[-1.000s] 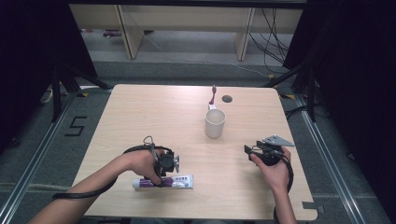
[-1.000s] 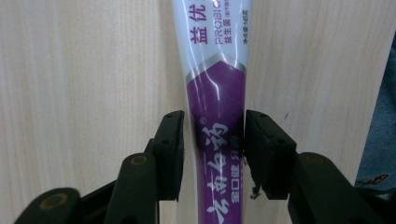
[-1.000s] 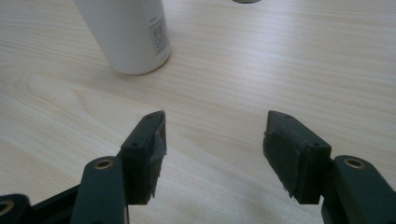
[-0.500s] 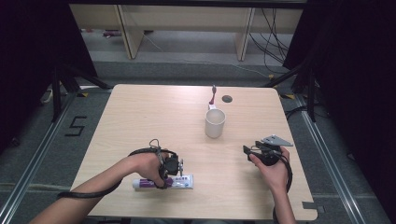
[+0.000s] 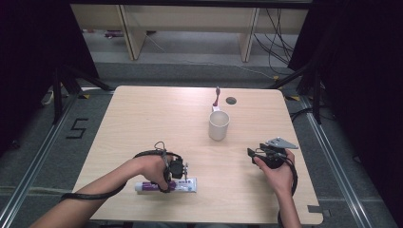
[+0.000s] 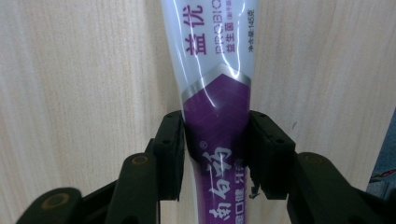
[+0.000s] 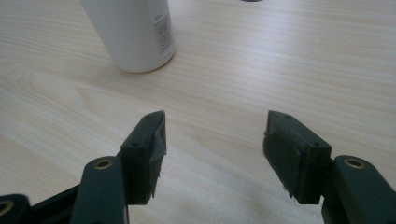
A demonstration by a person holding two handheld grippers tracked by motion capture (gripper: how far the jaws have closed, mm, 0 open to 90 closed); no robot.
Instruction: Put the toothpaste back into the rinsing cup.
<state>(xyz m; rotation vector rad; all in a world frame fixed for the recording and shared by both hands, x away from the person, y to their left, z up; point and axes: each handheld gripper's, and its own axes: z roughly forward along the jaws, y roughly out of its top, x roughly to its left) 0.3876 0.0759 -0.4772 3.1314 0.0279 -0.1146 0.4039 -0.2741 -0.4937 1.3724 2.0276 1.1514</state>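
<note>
Purple-and-white toothpaste tube lies flat near the front edge of the wooden table in the high view, its long axis running side to side. The left gripper sits right on top of it, pointing down, so that hand is clearly the nearer one. The right gripper hovers well apart, off to the right. Count-wise: one tube, one white cup, one toothbrush lying just behind the cup.

Left gripper view: the tube runs straight away from the camera, between the jaws, and both pads touch its purple part, one on each side, about half closed. Looks like a grip across the short axis, ready to lift.

Right gripper view: the right gripper has its jaws spread wide with nothing between them, just bare table, the cup up ahead to the left.
</note>
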